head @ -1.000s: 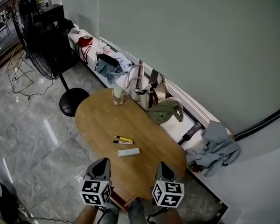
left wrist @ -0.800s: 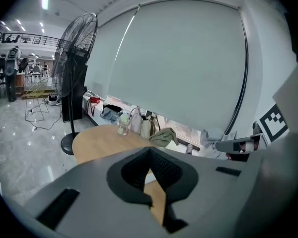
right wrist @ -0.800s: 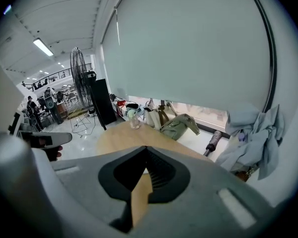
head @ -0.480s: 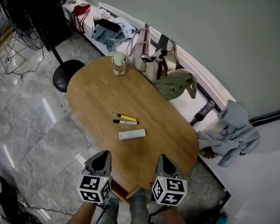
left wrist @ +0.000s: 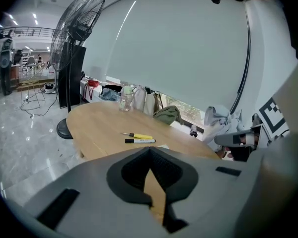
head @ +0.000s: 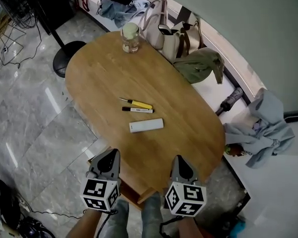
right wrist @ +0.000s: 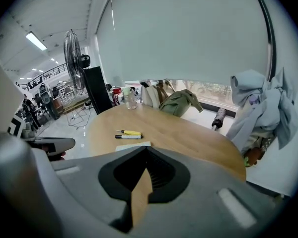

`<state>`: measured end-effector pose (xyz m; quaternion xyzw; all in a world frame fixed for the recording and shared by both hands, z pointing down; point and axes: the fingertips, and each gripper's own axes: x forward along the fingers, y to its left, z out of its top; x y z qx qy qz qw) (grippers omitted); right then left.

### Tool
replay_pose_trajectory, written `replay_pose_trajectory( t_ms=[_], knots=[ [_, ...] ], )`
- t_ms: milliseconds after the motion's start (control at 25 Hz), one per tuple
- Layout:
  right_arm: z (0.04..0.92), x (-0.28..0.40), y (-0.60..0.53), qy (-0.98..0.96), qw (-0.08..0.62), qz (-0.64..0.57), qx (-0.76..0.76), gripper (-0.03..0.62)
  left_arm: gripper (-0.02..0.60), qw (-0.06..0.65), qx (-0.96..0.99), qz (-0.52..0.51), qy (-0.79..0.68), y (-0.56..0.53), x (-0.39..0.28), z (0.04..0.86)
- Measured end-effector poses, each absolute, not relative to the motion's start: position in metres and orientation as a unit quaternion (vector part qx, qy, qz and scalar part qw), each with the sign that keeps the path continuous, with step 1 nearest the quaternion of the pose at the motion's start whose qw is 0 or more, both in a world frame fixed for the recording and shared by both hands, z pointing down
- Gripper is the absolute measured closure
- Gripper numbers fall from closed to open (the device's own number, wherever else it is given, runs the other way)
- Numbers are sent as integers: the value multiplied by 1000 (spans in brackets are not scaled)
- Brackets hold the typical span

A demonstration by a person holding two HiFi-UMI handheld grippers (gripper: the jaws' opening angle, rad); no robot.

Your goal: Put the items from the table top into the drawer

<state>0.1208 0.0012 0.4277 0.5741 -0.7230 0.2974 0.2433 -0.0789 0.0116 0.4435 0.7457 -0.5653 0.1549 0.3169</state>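
Wooden table [head: 89, 73]: left gripper [head: 105, 158], right gripper [head: 182, 163] clenched, empty, at near edge; black marker [head: 137, 110] mid-table.

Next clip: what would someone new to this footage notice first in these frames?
The oval wooden table fills the head view, with three small items clustered near its middle: a yellow pen, a black marker and a white bar. At the bottom, the left gripper and right gripper hang side by side at the table's near end, both shut and empty. A glass jar stands at the far end.
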Motion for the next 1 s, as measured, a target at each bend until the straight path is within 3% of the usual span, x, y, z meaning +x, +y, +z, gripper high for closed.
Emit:
replay_pose_trajectory(
  t_ms=[1000],
  knots=[
    [447,150,-5,-691,237,327,599,589,586,285,792,223,-492,-17,-60,460]
  ],
)
